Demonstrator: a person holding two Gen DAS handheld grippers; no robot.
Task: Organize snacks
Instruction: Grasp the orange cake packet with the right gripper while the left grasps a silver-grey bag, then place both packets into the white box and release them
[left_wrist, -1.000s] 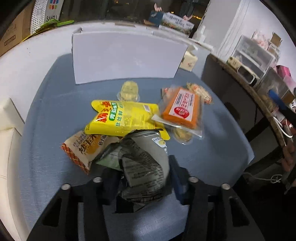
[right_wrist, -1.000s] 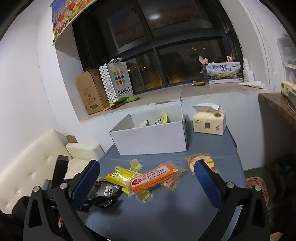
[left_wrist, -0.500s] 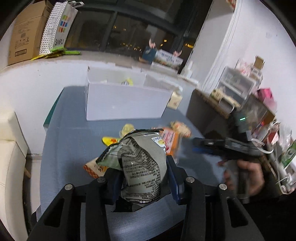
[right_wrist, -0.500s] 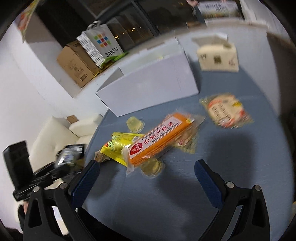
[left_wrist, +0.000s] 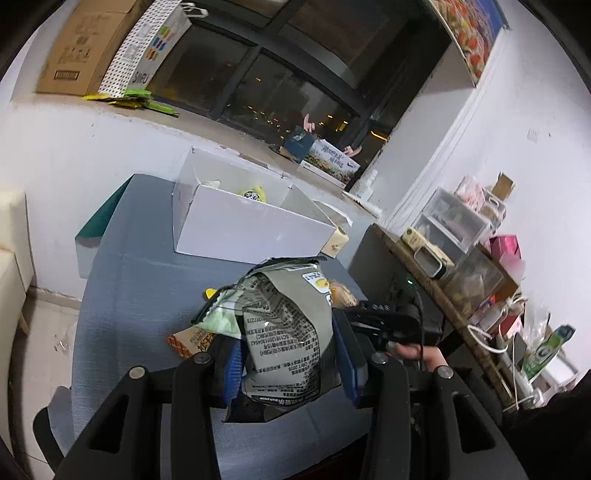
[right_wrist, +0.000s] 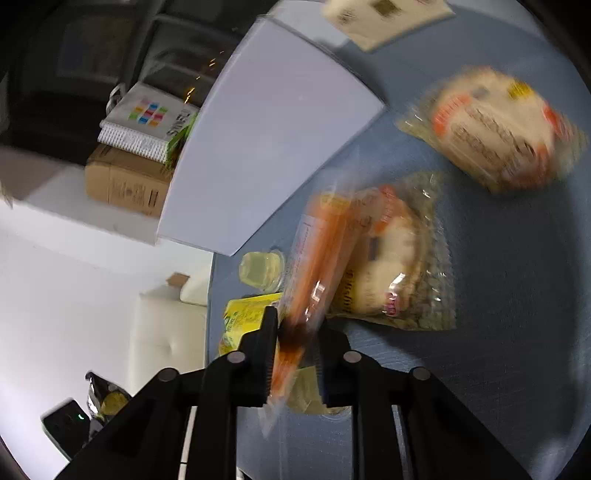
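A night-dark window and a cluttered sill back a desk (left_wrist: 122, 280) under blue-grey cloth, with a white box (left_wrist: 251, 229) open at its far edge and a yellow packet already inside.

The left gripper (left_wrist: 291, 354) is clamped on a grey snack bag (left_wrist: 284, 332), held upright off the cloth. The box lies straight ahead of and beyond this gripper, its long side running across the line of approach, so by my judgement the carry is forward and over the near wall. The left hand is the nearer of the two to the box.

The right gripper (right_wrist: 295, 354) is pinched narrow on the end of an orange packet (right_wrist: 321, 251), whose long axis points away along the fingers toward the box's corner. A clear-wrapped pastry (right_wrist: 399, 266) lies touching it, a jelly cup (right_wrist: 262, 269) and a yellow bag (right_wrist: 247, 317) just beside; another wrapped bun (right_wrist: 495, 129) sits apart.

A second ago the grey bag was low among the pile and the right gripper hung wide open, well above the desk; half a second ago it was still empty.
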